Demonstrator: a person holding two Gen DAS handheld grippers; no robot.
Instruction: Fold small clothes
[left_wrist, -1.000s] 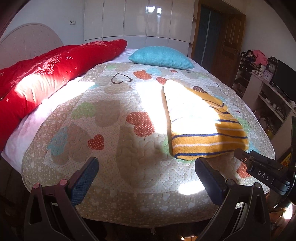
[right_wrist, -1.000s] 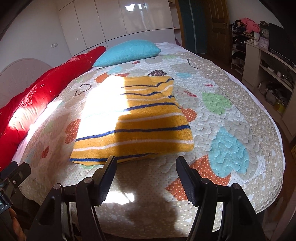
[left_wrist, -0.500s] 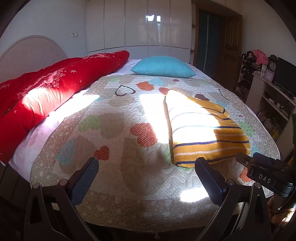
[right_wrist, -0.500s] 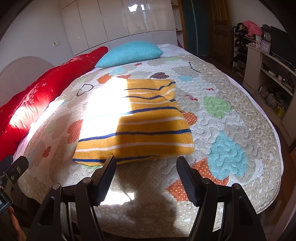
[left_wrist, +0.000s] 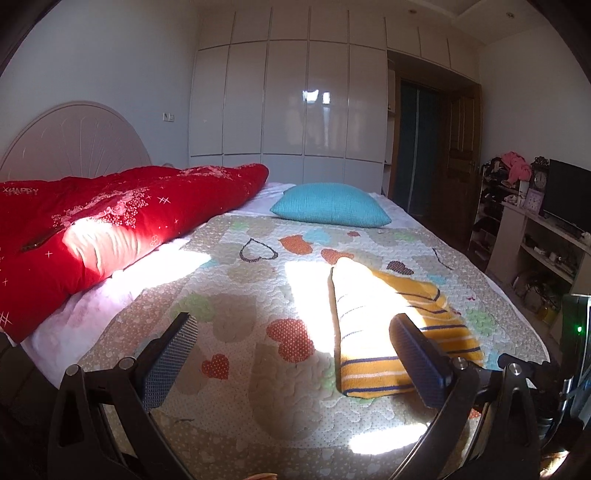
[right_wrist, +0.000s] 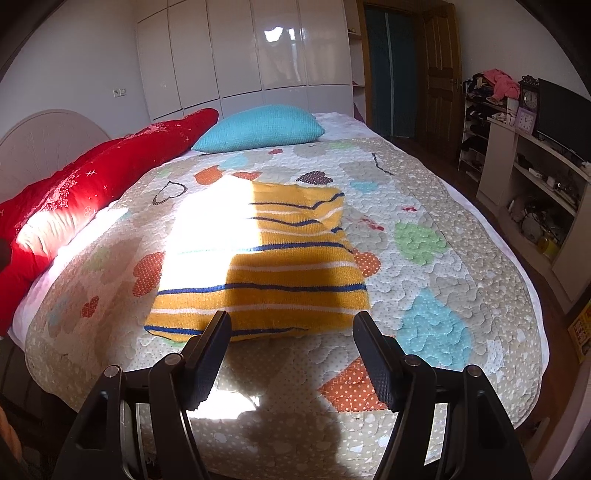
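Observation:
A folded yellow knit garment with blue and white stripes (right_wrist: 266, 258) lies flat on the heart-patterned quilt (right_wrist: 424, 266). In the left wrist view the garment (left_wrist: 373, 317) lies to the right on the quilt (left_wrist: 236, 295). My right gripper (right_wrist: 291, 332) is open and empty, just short of the garment's near edge and above the quilt. My left gripper (left_wrist: 291, 339) is open and empty, held above the quilt to the left of the garment. Its right finger (left_wrist: 417, 358) overlaps the garment's near end in view.
A red duvet (left_wrist: 103, 229) lies along the left side of the bed, and a turquoise pillow (left_wrist: 332, 210) sits at the far end. Shelves with clutter and a dark screen (right_wrist: 532, 162) stand to the right. White wardrobes (left_wrist: 306, 96) line the back wall.
Both grippers have drawn back and tilted up from the bed, so more of the room shows. The garment has not moved. Both stay open.

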